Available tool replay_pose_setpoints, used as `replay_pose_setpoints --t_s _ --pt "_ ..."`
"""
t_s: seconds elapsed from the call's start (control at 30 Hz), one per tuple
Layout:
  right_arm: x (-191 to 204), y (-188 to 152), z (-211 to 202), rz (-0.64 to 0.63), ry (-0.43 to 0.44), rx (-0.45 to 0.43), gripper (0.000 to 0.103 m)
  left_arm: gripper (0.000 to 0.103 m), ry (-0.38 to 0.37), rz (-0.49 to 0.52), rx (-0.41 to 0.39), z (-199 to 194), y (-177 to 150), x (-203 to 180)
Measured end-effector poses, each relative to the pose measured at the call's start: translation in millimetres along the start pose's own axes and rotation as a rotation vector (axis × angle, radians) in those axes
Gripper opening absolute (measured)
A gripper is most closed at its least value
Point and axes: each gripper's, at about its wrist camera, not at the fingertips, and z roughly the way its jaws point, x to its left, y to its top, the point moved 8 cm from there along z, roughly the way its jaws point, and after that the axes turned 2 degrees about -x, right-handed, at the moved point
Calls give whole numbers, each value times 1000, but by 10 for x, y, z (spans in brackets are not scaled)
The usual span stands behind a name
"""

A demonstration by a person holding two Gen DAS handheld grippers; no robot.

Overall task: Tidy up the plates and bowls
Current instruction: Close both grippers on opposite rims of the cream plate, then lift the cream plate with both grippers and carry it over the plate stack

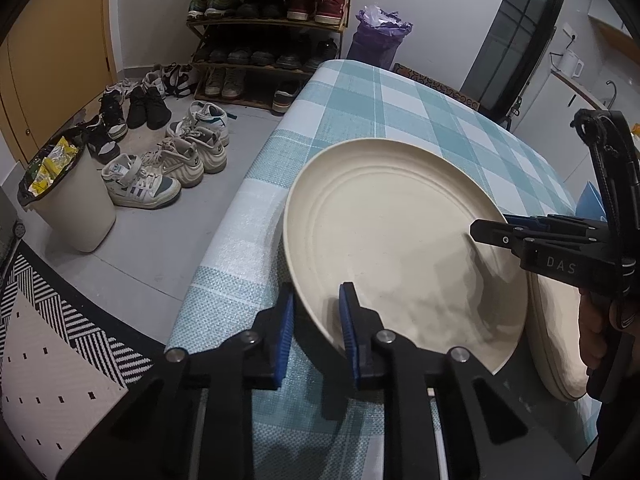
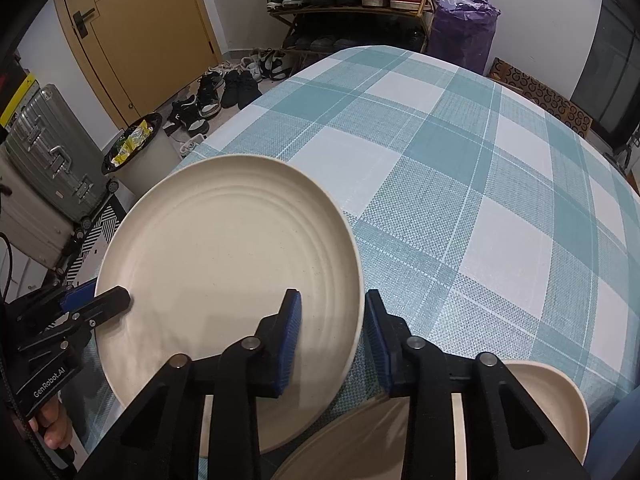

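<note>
A large cream plate (image 1: 392, 240) (image 2: 224, 272) is held tilted above the checked tablecloth (image 1: 360, 112) (image 2: 460, 184). My left gripper (image 1: 316, 332) straddles its near rim, one blue pad under and one over. It also shows at the left of the right wrist view (image 2: 96, 300). My right gripper (image 2: 333, 336) straddles the opposite rim, with a gap showing beside the rim. In the left wrist view the right gripper (image 1: 480, 232) reaches onto the plate from the right. A second cream plate (image 1: 556, 340) (image 2: 360, 440) and a cream bowl (image 2: 560, 404) lie below on the cloth.
The table's left edge (image 1: 240, 208) drops to the floor, where a white waste bin (image 1: 76, 200) (image 2: 148, 156), loose shoes (image 1: 160, 168) and a shoe rack (image 1: 272, 20) stand. A silver suitcase (image 2: 48, 148) stands at the far left.
</note>
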Motion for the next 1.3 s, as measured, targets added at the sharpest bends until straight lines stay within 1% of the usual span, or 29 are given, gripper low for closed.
replay_pose_setpoints --t_s 0.23,0.6,0.83,0.97,1.3 --pt "-27 -1 2 -9 -33 -12 15 17 7 -7 -5 0 4 20" --pt "6 0 -4 -12 -36 -20 15 17 27 -2 -8 -10 10 28" --pt "48 44 -74 -9 -29 -48 15 17 42 -3 -33 -115 41 49" --pt "51 54 -139 -9 -31 -62 15 17 47 2 -47 -168 54 35" --pt "-15 56 -439 -3 -61 -113 15 17 29 19 -86 -294 98 -113"
